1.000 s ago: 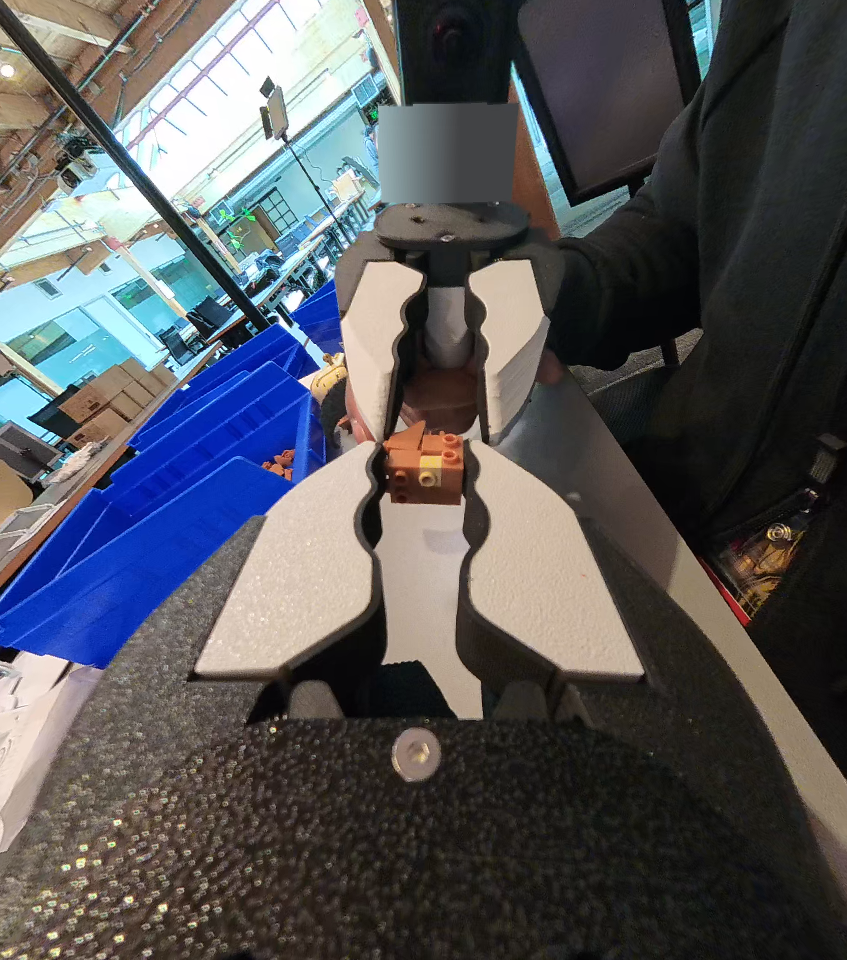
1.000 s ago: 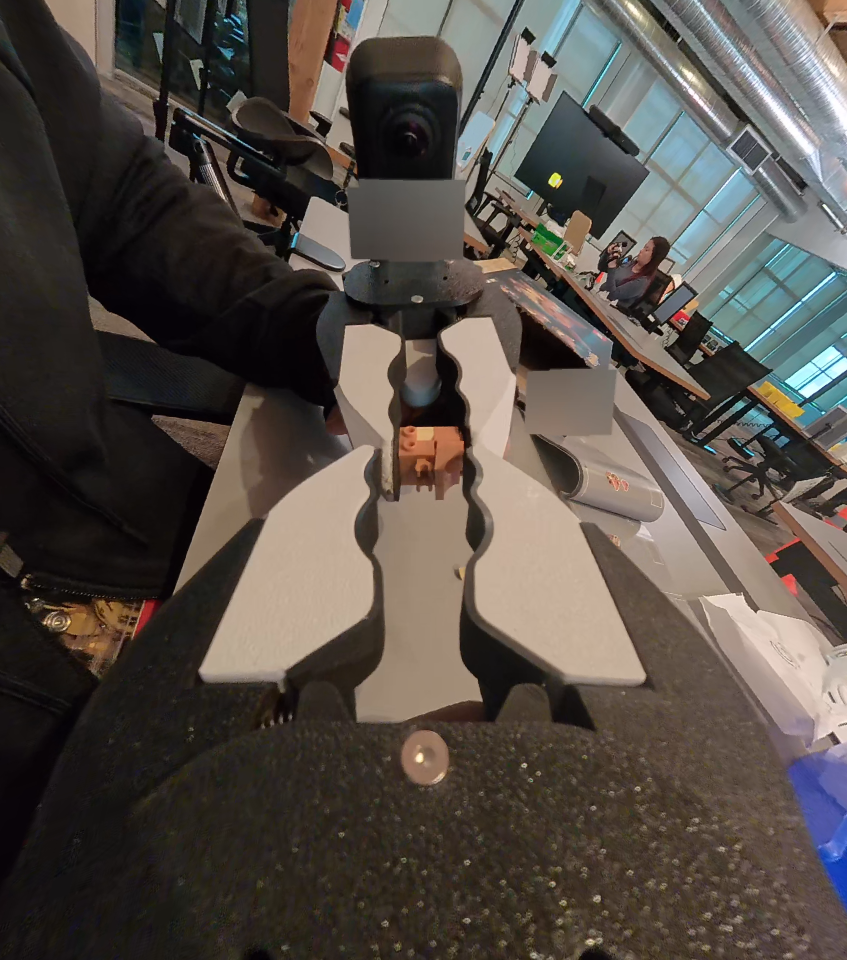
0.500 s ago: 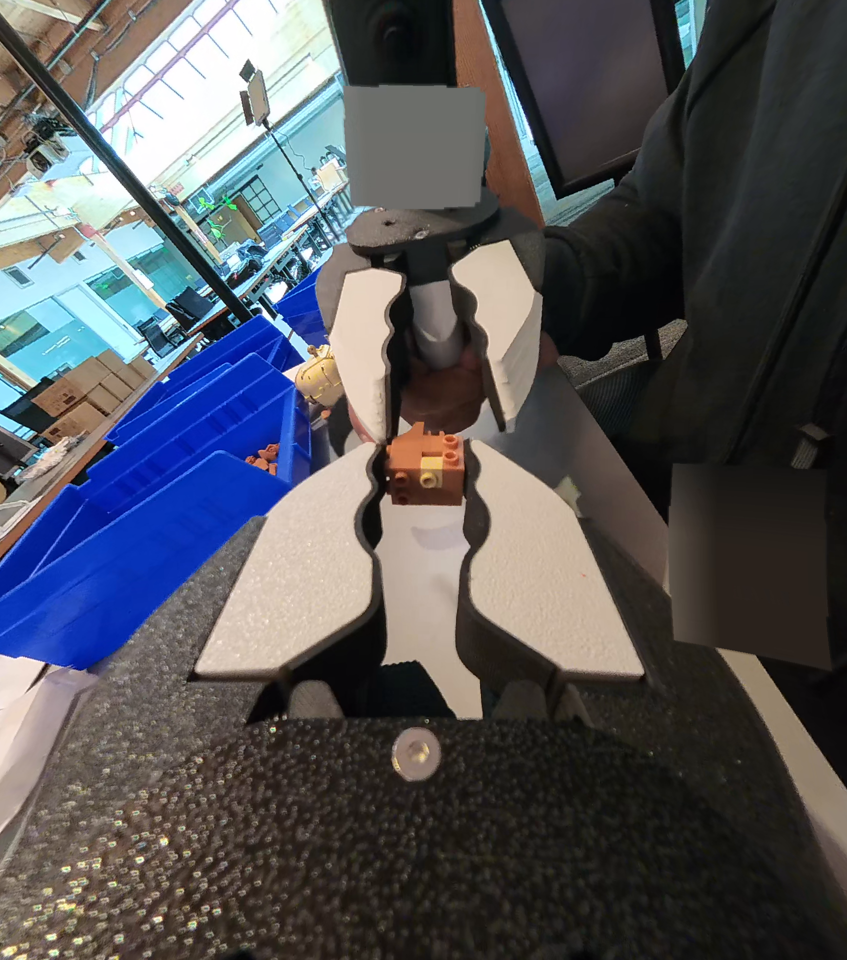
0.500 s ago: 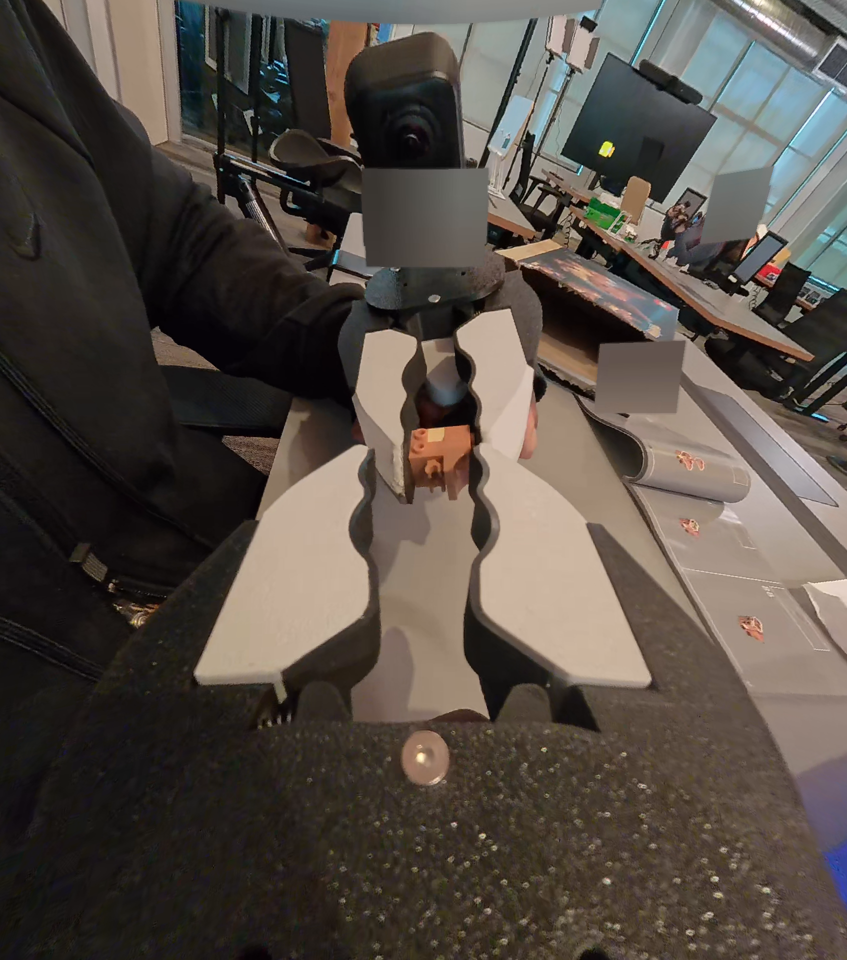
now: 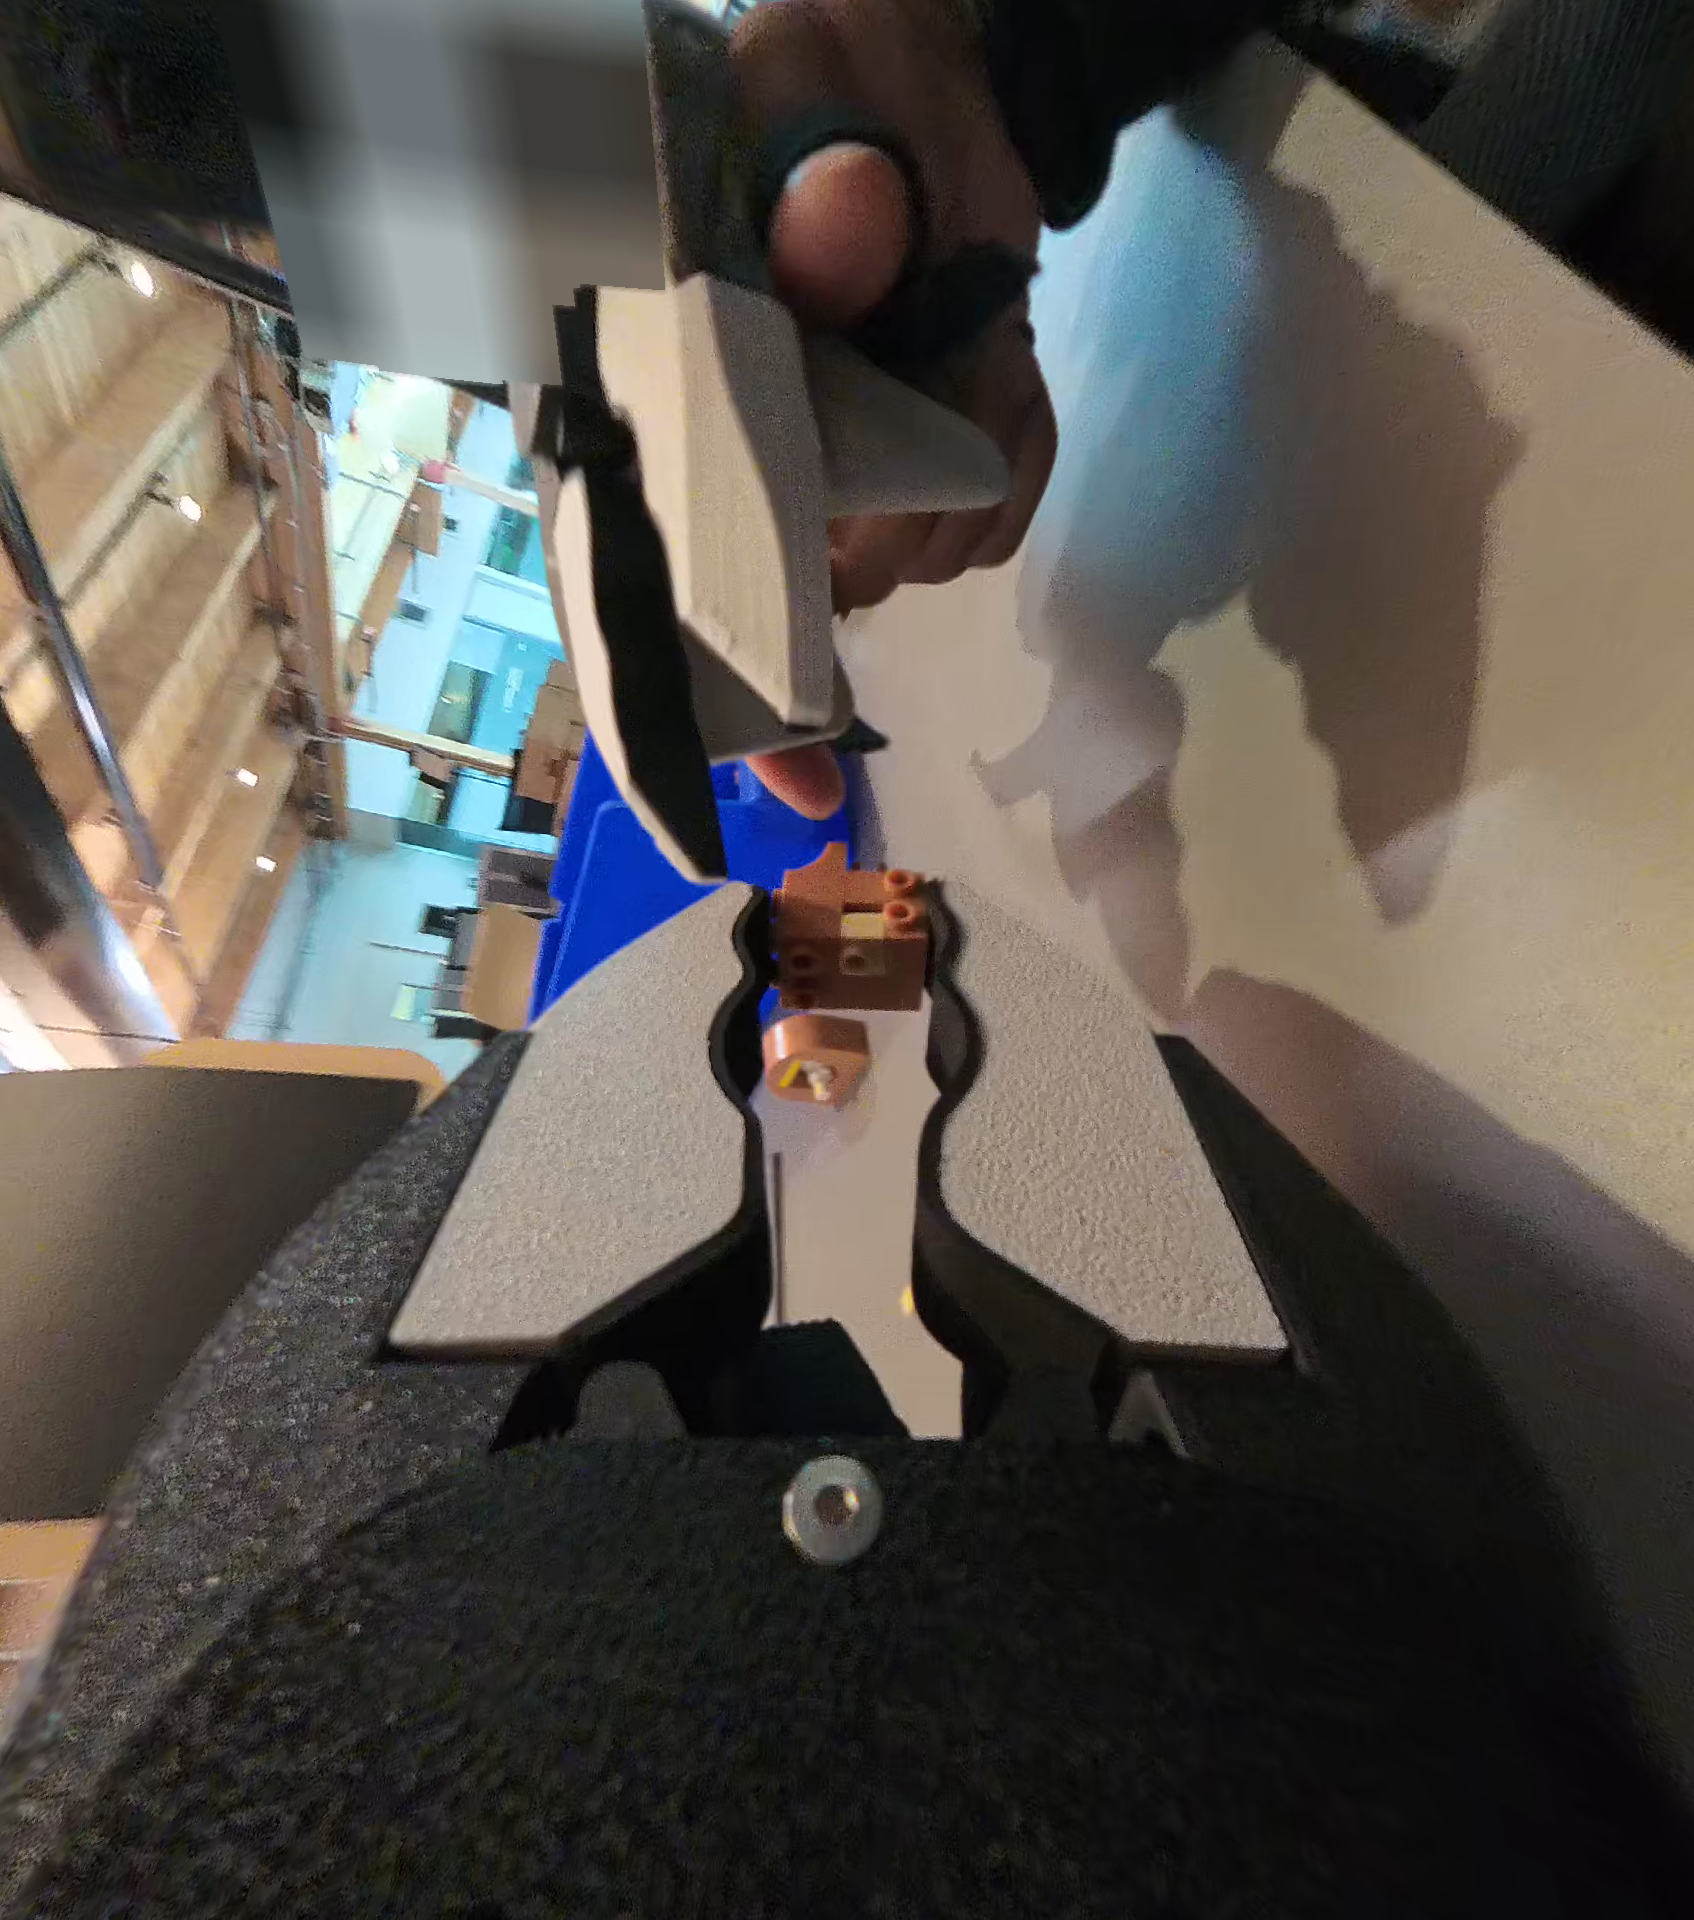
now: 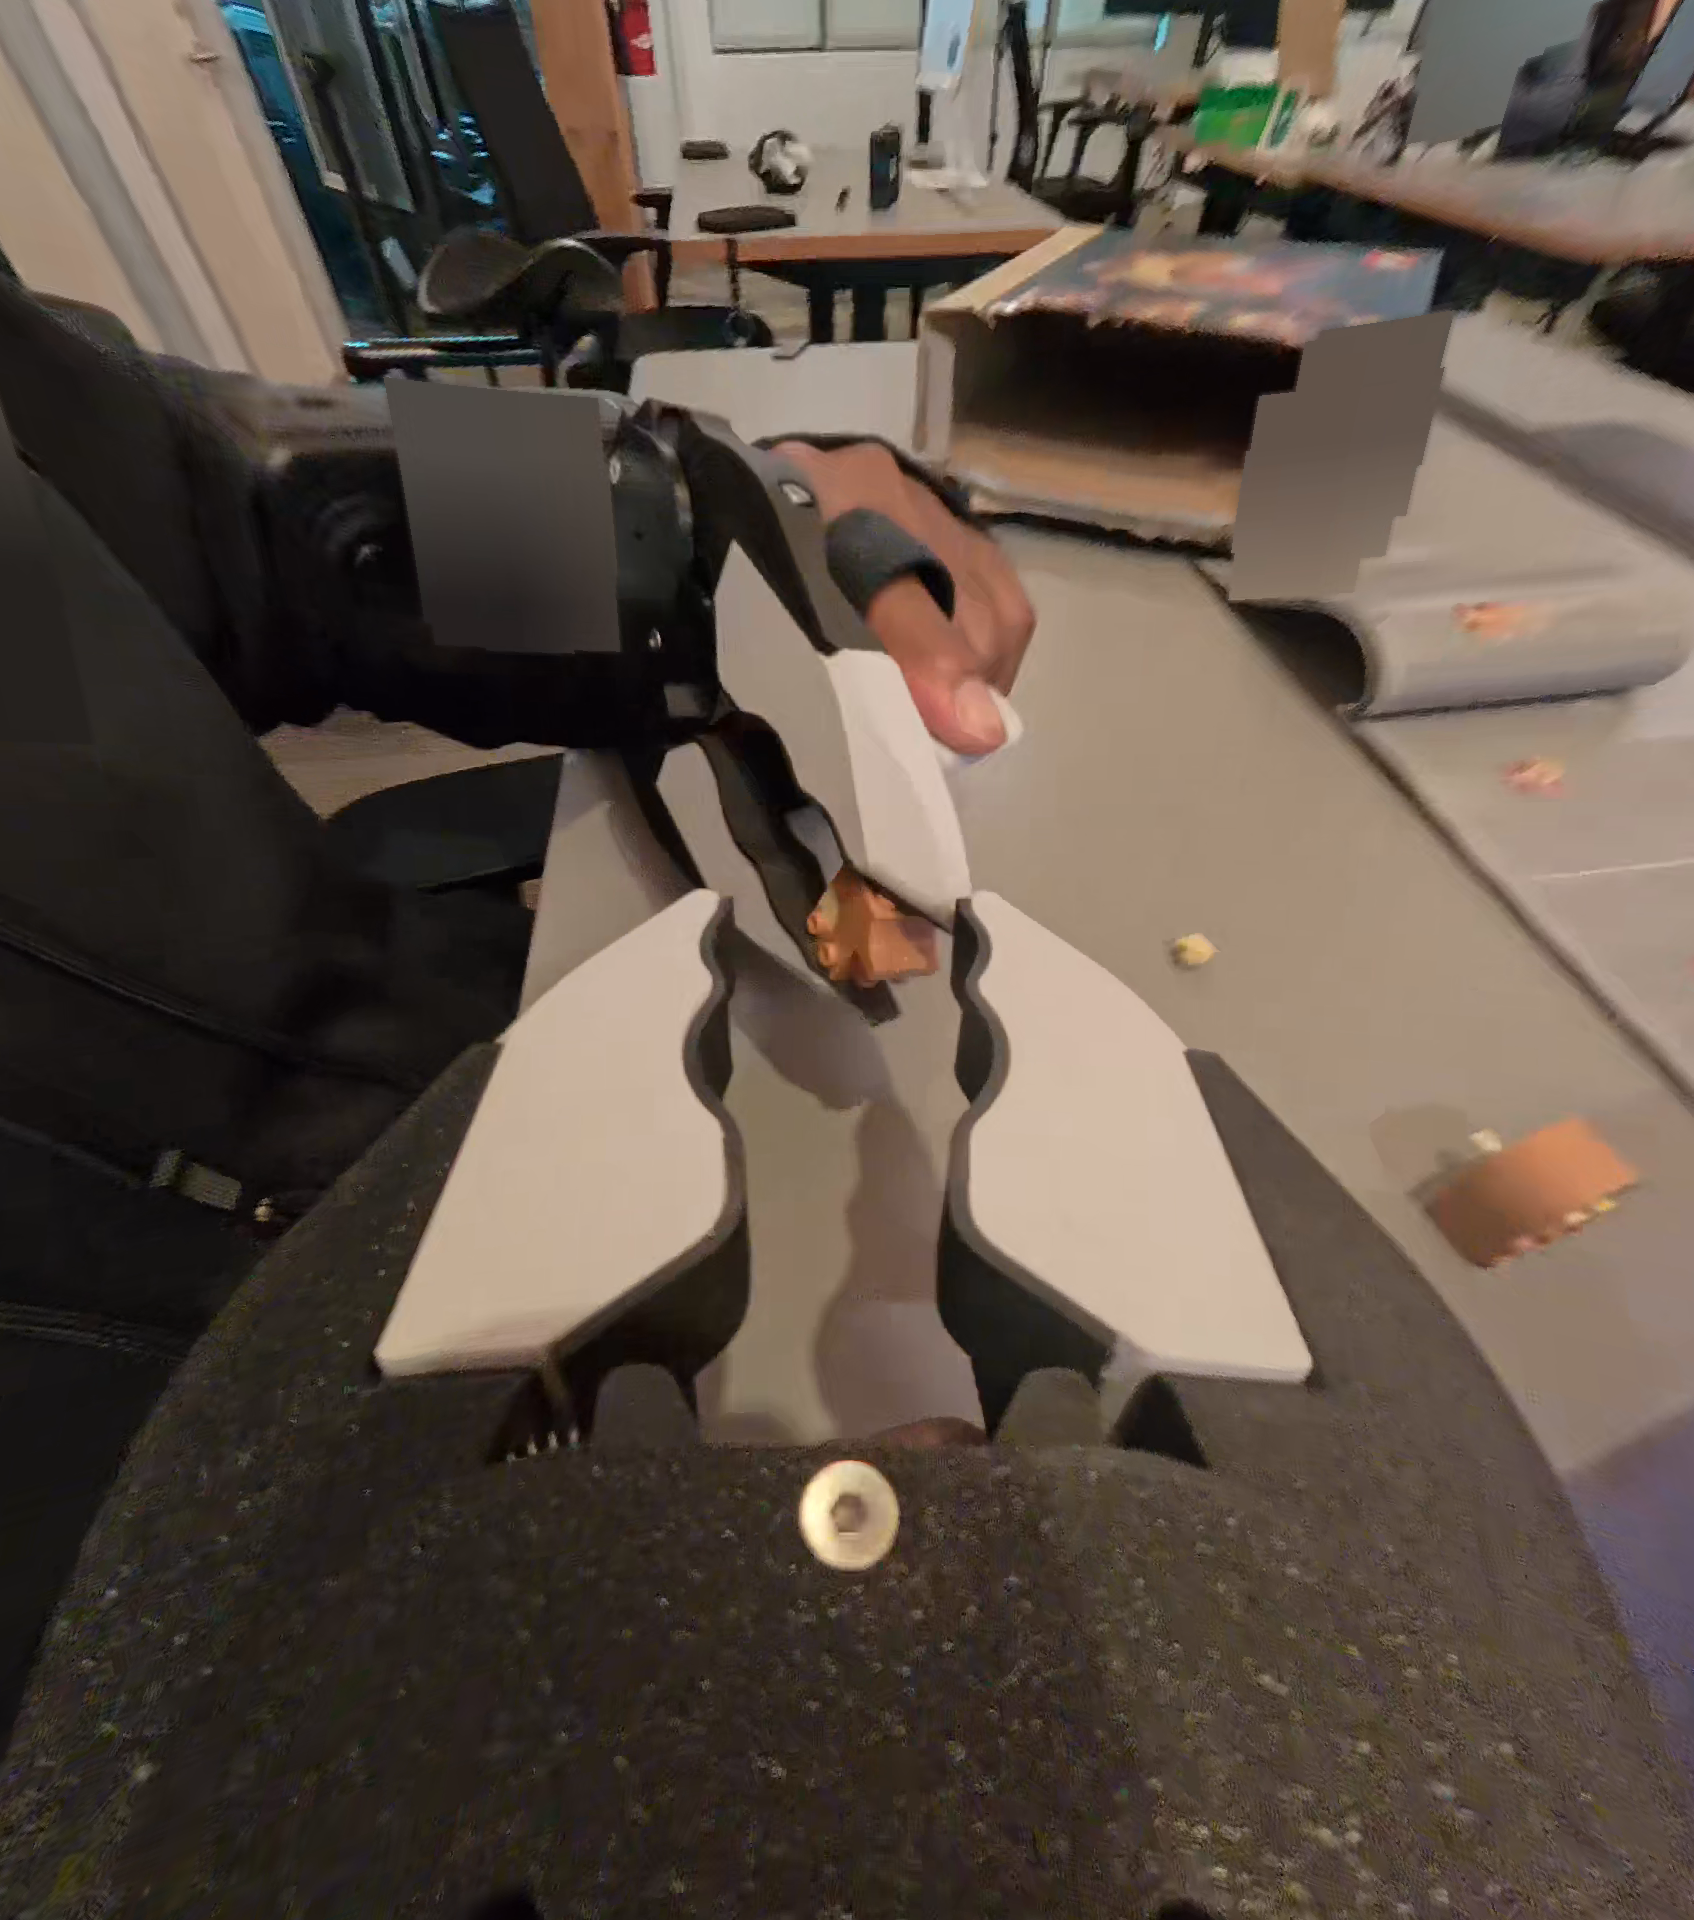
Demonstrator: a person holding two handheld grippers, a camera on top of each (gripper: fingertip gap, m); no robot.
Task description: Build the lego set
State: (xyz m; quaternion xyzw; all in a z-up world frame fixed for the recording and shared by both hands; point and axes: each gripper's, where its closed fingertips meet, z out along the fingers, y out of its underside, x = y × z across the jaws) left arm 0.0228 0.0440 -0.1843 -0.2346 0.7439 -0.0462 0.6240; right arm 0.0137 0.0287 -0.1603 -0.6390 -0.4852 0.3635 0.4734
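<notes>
My left gripper (image 5: pixel 848 914) is shut on a small brown brick assembly (image 5: pixel 848 945) with a cream stud, and both pads press on its sides above the grey table (image 5: pixel 1342 727). A loose round brown piece (image 5: pixel 815 1058) shows behind it, between my fingers. In the right wrist view, my right gripper (image 6: pixel 843 914) is open, and its pads stand clear of the same brown assembly (image 6: pixel 869 935). The left gripper's fingers (image 6: pixel 895 790) reach in from the upper left and hold it. The right gripper's fingers (image 5: pixel 729 540) show just above the assembly in the left wrist view.
A flat brown plate piece (image 6: pixel 1529 1190) and a tiny cream piece (image 6: pixel 1191 948) lie on the table to the right. An open cardboard box (image 6: pixel 1113 416) and a curled booklet (image 6: pixel 1508 655) lie farther back. Blue bins (image 5: pixel 614 883) stand beyond. The person's dark jacket (image 6: pixel 95 935) is at the left. Left and right tips are no more than a few centimetres apart.
My right gripper's jaws opened wider and came off the brown assembly. Both grippers swung and tilted toward the table. The left gripper kept its hold on the assembly.
</notes>
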